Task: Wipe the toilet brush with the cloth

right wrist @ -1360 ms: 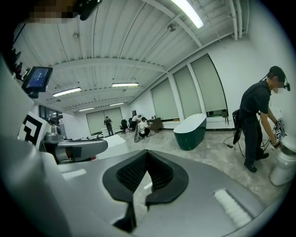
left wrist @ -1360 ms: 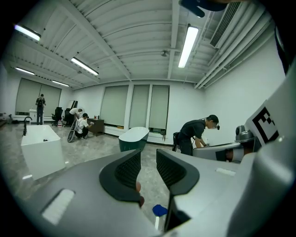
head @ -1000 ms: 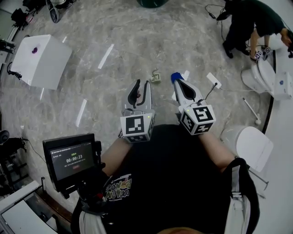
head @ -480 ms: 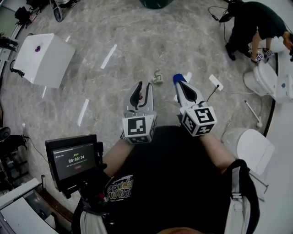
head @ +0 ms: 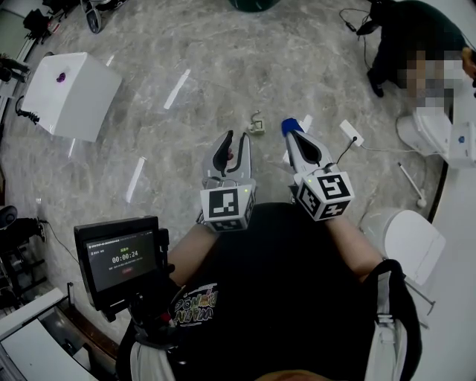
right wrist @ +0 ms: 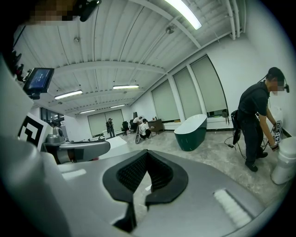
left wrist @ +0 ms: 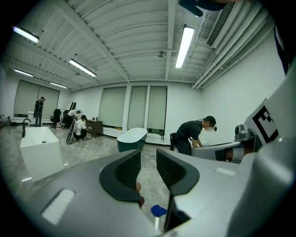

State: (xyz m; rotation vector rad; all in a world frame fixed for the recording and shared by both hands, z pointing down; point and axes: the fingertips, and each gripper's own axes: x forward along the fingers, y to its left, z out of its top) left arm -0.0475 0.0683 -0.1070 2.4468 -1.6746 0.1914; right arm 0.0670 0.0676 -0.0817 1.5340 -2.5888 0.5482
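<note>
up over the blue thing on the floor, left gripper gapes empty, right gripper is clamped on nothing. no cloth or brush held, all wiping's left.

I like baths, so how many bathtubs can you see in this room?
2. A white bathtub stands at the left of the head view, and a dark green bathtub shows farther off, at that view's top edge. More may be out of view.
</note>
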